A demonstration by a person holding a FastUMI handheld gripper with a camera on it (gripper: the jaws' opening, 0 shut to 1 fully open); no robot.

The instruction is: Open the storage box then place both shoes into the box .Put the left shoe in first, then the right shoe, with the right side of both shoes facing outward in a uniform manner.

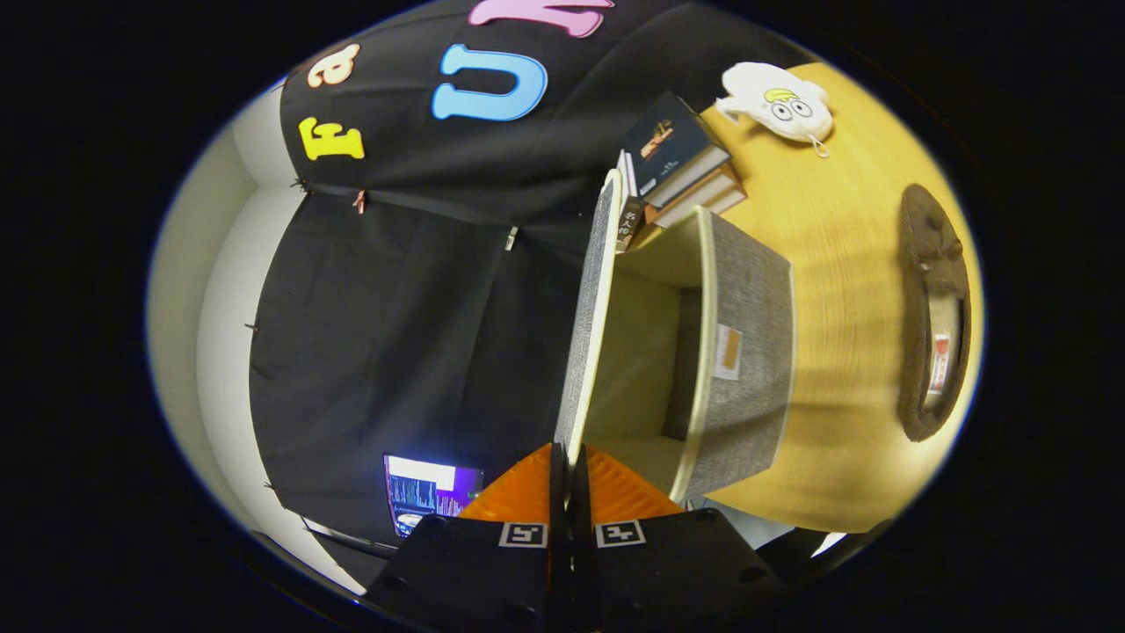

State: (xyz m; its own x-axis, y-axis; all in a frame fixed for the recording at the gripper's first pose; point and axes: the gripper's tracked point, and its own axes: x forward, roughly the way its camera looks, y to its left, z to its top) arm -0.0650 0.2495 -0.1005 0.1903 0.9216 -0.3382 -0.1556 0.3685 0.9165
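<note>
Gripper [567,466] is pinching the near edge of the lid [587,316] of the storage box [747,343]; both orange fingers [514,497] are pressed together on the thin panel, with no gap showing between them. The view is rolled sideways, so the wooden table [844,290] is running up one side.

Lid is standing swung well away from the box mouth, held by its free edge. Judgement: this grip gives the most leverage about the hinge and is keeping the interior exposed. The pale inside is visible and nothing is lying in it.

One shoe [936,312], dark, is lying on the table well beyond the box, opening facing the camera; which shoe of the pair it is, I cannot tell. A stack of books [677,163] is sitting just behind the box, a white plush toy [782,101] farther off.

Judgement: opening step is near done; no shoe loaded yet
</note>
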